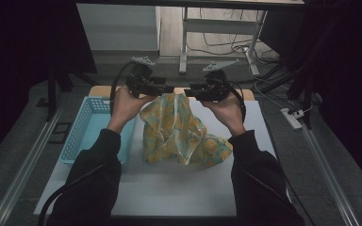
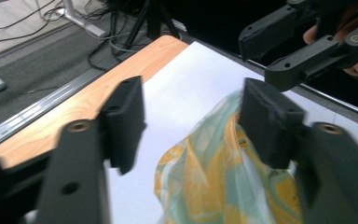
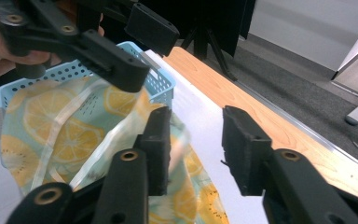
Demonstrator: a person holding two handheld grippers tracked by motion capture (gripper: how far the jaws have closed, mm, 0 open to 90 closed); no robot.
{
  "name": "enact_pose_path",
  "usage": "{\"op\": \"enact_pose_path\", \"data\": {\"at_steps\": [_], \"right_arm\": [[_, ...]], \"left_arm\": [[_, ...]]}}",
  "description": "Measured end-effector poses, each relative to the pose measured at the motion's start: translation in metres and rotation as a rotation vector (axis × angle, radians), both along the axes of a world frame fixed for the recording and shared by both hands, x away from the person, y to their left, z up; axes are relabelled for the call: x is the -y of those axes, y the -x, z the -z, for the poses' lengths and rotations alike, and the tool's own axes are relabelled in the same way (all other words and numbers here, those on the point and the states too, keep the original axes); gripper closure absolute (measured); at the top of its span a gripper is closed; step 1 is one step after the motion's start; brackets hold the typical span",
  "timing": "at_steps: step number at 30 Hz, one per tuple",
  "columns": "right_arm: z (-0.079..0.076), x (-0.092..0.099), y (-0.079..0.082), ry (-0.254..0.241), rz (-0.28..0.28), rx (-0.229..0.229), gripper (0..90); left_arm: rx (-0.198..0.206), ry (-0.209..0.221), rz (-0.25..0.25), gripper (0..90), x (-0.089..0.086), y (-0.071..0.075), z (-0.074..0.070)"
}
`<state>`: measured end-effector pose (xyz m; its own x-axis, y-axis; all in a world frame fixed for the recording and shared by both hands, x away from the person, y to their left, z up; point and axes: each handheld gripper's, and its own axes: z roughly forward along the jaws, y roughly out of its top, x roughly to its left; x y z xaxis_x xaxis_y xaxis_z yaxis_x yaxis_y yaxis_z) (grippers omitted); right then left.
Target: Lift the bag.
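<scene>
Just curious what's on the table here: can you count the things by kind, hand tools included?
Cloth: 1
Basket: 1
Left gripper and right gripper: 2
Total: 4

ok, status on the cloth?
Left claw open, right claw open. Lemon-print cloth peaked between them, hem on table. Blue basket at left, nothing blocking.

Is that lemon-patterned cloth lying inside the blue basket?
No. In the high view the cloth hangs over the white table, to the right of the blue basket.
</scene>
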<state>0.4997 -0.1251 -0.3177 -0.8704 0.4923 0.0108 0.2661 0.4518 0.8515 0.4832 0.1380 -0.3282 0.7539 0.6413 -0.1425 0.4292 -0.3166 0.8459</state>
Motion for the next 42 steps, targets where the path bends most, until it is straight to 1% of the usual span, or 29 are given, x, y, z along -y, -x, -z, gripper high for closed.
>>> {"op": "enact_pose_path", "data": {"at_steps": [2,4,6,12,14,17,20,23,26,28,33,36,37,39,42], "right_arm": [[0.000,0.001,0.001,-0.002,0.004,0.001,57.3],[0.000,0.001,0.002,-0.006,0.006,-0.002,54.9],[0.001,0.002,0.002,-0.007,0.009,-0.005,52.8],[0.003,0.007,0.005,-0.023,0.009,-0.011,47.1],[0.005,0.008,0.007,-0.018,0.011,-0.013,42.1],[0.008,0.011,0.010,-0.012,0.014,-0.011,36.9],[0.012,0.014,0.012,-0.011,0.028,-0.006,31.4],[0.015,0.017,0.014,-0.017,0.037,-0.002,26.9],[0.018,0.019,0.017,-0.034,0.040,-0.005,24.1],[0.021,0.020,0.019,-0.034,0.045,-0.009,21.0],[0.030,0.021,0.024,-0.004,0.062,-0.006,15.0],[0.037,0.022,0.027,0.011,0.063,-0.007,10.7],[0.039,0.022,0.028,0.011,0.064,-0.009,10.0],[0.043,0.024,0.030,0.008,0.062,-0.005,9.7],[0.049,0.026,0.034,-0.010,0.064,0.003,8.8]], "left_arm": [[0.006,0.007,0.008,34.1,-0.003,0.002,-0.001],[0.006,0.009,0.005,29.8,-0.005,0.004,-0.002],[0.000,0.011,0.008,26.9,-0.007,0.005,-0.002],[0.001,-0.010,-0.005,18.0,-0.012,0.013,0.002],[0.001,-0.011,-0.015,15.7,-0.014,0.016,0.004],[-0.005,0.005,-0.026,11.3,-0.019,0.022,0.006],[-0.001,-0.010,-0.035,8.6,-0.022,0.027,0.008],[-0.010,0.005,-0.037,6.6,-0.026,0.032,0.013],[-0.016,-0.012,-0.036,5.4,-0.029,0.037,0.019],[-0.017,-0.016,-0.029,4.1,-0.030,0.040,0.024],[-0.022,0.000,-0.019,1.4,-0.034,0.049,0.038],[-0.025,0.016,-0.014,0.0,-0.036,0.055,0.045],[-0.019,0.021,-0.015,0.0,-0.037,0.057,0.047],[-0.001,0.014,-0.015,0.0,-0.039,0.061,0.051],[0.003,0.009,-0.018,0.0,-0.041,0.067,0.055]]}}
